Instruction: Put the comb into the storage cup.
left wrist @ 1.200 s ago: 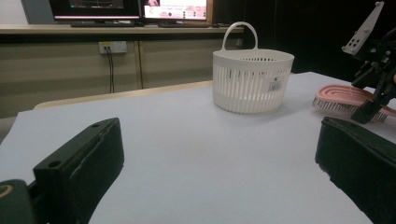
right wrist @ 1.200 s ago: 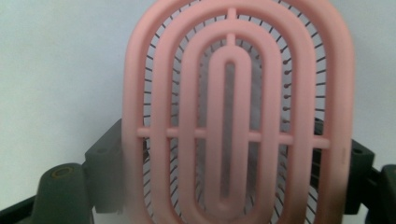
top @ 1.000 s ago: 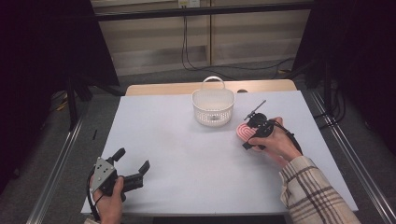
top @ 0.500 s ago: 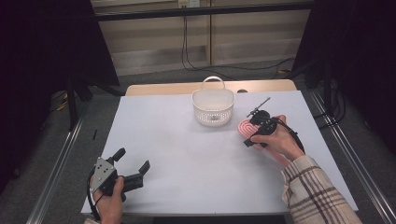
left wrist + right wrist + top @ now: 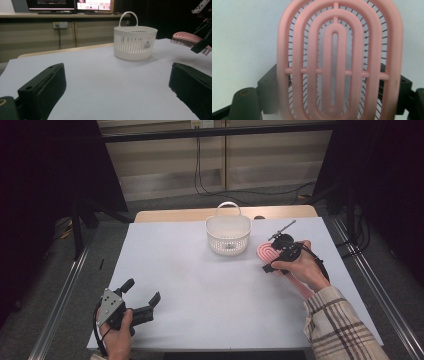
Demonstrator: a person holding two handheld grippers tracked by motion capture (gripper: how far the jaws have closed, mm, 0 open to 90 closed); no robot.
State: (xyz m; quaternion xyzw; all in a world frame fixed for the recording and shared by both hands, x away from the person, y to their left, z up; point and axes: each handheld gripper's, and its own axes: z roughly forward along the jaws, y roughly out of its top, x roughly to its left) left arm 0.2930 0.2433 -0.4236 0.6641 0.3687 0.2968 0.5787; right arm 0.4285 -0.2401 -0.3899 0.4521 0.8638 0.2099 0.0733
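High view: one white table [image 5: 200,285] takes up the middle of the frame, with a strip of bare wood along its upper edge. On it stands one white slatted basket [image 5: 228,235] with a loop handle, just above centre. One pink vented hairbrush [image 5: 266,252] lies right of the basket, near it but apart; most of it is covered by the right hand [image 5: 304,269] and the right gripper [image 5: 279,251], so only the rounded end of its head and a bit of the handle below the hand show there. A plaid sleeve [image 5: 340,325] runs off the lower right corner. At lower left, the left hand [image 5: 119,340] is cut by the bottom edge; it holds the left gripper [image 5: 141,299], whose two jaws stand wide apart over bare table with nothing between them.

Left gripper view: the two jaws rise at lower left and lower right, spread, and the basket sits upper centre. The brush head shows at the right edge, lifted clear of the table, bristles down.

Right gripper view: the brush head fills the middle, its top and bottom cut off; both jaws press its sides, clamped on it. The lower part is blurred.
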